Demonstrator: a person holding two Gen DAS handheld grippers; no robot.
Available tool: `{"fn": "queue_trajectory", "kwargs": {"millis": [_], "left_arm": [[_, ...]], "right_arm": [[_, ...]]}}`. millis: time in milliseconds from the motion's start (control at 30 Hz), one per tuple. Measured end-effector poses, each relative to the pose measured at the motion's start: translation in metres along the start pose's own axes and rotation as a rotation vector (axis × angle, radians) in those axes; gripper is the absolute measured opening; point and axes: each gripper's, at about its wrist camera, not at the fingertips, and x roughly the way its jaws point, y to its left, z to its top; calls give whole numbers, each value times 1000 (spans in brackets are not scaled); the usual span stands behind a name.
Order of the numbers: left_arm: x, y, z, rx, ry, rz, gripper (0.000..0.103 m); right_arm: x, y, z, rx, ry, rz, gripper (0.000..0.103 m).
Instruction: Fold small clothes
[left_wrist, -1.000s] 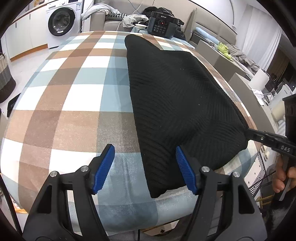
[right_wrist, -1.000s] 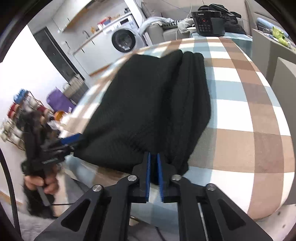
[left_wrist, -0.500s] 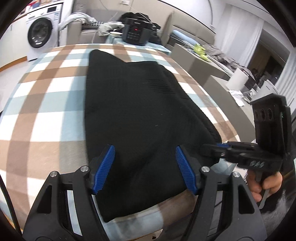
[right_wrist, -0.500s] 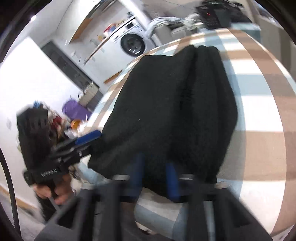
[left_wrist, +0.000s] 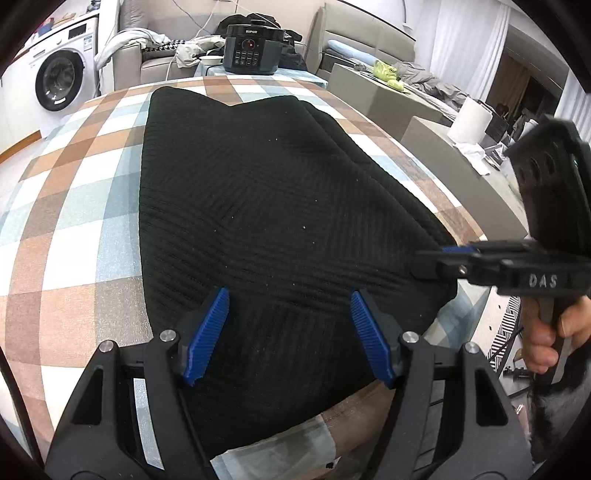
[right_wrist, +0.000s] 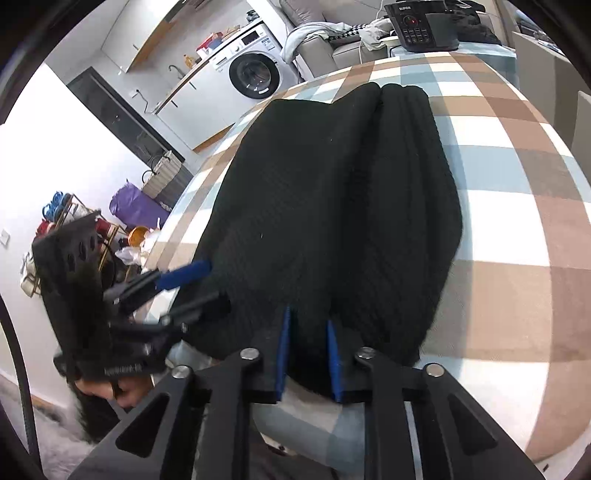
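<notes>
A black knit garment (left_wrist: 266, 221) lies flat on the checked tablecloth (left_wrist: 74, 206). The left gripper (left_wrist: 288, 328) hovers wide open over its near edge — gripping nothing. The right gripper (right_wrist: 306, 350) is opening, the hem between its pads.

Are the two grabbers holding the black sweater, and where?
No firm hold: left gripper gapes over the black sweater's near hem; right gripper is opening there.

bright, even indoor light, sharp centres, strong fisheye bending and dark vignetted corners in both views.
</notes>
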Motion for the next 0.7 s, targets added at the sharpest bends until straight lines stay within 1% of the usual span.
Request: {"fn": "queue_trajectory", "kwargs": {"millis": [100,133,167,233,333,433,533,567,633,700], "left_arm": [[1,0,-2,10,-5,-8,69],[1,-1,-3,16,-9,-7,69],[1,-1,-4,22,-13,-5,69],[1,-1,-6,27,-19,-4,69],[1,1,-5,20,-18,-12,69],[-2,2,-1,-3,-8,-19,69],[-8,-2,3,5,-21,-74,69],[-8,-4,3,11,-23,-81,69],[-4,-9,2,24,-15,-79,69],[0,-14,-1,38,-9,-62,70]], "right_arm": [[11,2,5,2,-3,10,22],[14,5,3,-17,0,-2,22],[16,10,5,-65,-4,-26,20],[13,9,1,-90,0,-48,20],[4,-1,-3,-48,-2,-35,19],[-2,-2,-3,-22,-29,-27,20],[-2,-4,2,17,-54,-16,23],[0,-5,5,26,-56,-15,24],[7,-4,8,37,-52,-9,26],[13,-3,12,44,-60,13,26]]}}
